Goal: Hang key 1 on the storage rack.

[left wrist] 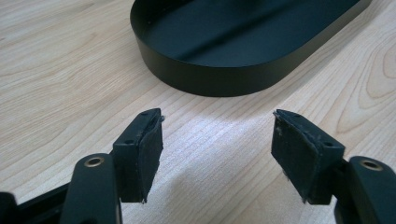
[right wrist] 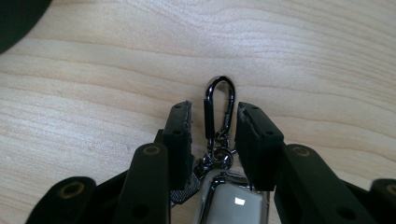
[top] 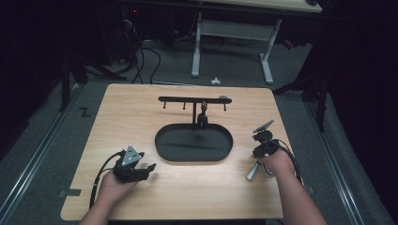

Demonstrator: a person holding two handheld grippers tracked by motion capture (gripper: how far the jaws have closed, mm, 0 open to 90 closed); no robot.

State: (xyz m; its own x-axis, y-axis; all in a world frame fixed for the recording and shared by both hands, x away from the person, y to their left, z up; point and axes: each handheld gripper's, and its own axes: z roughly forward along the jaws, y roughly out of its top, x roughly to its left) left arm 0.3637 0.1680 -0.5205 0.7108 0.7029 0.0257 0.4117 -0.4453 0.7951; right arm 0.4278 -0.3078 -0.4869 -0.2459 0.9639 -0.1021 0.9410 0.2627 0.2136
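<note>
A keyring lies on the wooden table: a dark metal snap clip, small links and a silvery fob. The jaws of my right gripper stand on either side of the clip, open, with a small gap at the left pad. From above, my right gripper is at the table's right edge, with a silvery piece beside the hand. My left gripper is open over bare wood with nothing between its pads, front left of the black oval tray.
The tray's wall rises just beyond my left jaws, and its edge shows in the right gripper view. Behind the tray stands a black rack with small hooks; one dark item hangs from it. Floor and cables surround the table.
</note>
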